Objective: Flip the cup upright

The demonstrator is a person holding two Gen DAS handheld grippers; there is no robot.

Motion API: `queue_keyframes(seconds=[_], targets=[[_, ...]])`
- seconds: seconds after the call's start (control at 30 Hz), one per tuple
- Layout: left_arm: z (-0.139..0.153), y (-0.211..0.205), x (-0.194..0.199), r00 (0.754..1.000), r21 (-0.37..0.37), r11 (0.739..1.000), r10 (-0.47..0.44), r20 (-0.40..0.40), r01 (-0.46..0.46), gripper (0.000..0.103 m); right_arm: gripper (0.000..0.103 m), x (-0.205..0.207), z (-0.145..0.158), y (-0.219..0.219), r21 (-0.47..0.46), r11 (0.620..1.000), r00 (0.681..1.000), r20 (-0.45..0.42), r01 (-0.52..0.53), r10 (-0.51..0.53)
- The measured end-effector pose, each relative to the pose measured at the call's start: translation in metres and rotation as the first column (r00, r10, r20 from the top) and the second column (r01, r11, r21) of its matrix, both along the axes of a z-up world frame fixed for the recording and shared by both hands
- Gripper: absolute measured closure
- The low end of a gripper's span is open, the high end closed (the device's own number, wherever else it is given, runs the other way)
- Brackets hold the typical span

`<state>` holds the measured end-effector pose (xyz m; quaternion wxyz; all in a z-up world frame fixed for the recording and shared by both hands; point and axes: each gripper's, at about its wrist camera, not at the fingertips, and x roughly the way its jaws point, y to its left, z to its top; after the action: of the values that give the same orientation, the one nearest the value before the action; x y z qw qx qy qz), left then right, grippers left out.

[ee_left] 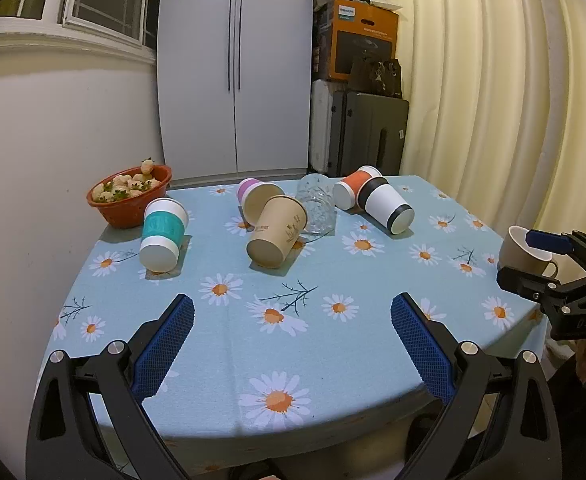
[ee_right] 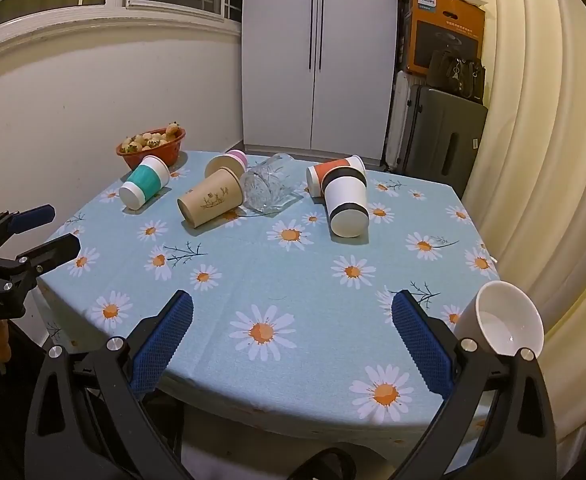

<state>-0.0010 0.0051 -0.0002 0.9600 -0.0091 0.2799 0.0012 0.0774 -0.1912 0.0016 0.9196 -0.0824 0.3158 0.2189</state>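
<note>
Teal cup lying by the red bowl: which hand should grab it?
Left, probably. The teal cup lies on the table's left side, where the open left gripper is; the right gripper sits across by the white mug.

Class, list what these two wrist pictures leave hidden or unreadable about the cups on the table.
- Pink-banded paper cup: mostly hidden behind the brown kraft paper cup, both views.
- Orange-banded paper cup: partly covered by the black-and-white paper cup.
- White ceramic mug: handle unseen in the right wrist view; the right tool covers its lower part.
- Kraft cup's print: too small to read.
</note>
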Motion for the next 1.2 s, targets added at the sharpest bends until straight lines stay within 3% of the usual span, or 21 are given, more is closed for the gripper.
queue_keyframes(seconds=[1.2], targets=[[0.0030,0.0004,-0.0087,1.000,-0.006,1.000,0.010,0.023,-0.009,0.006,0.004,0.0020,0.0003,0.0067,-0.015,1.000,1.000,-0.004,-0.012,0.012]])
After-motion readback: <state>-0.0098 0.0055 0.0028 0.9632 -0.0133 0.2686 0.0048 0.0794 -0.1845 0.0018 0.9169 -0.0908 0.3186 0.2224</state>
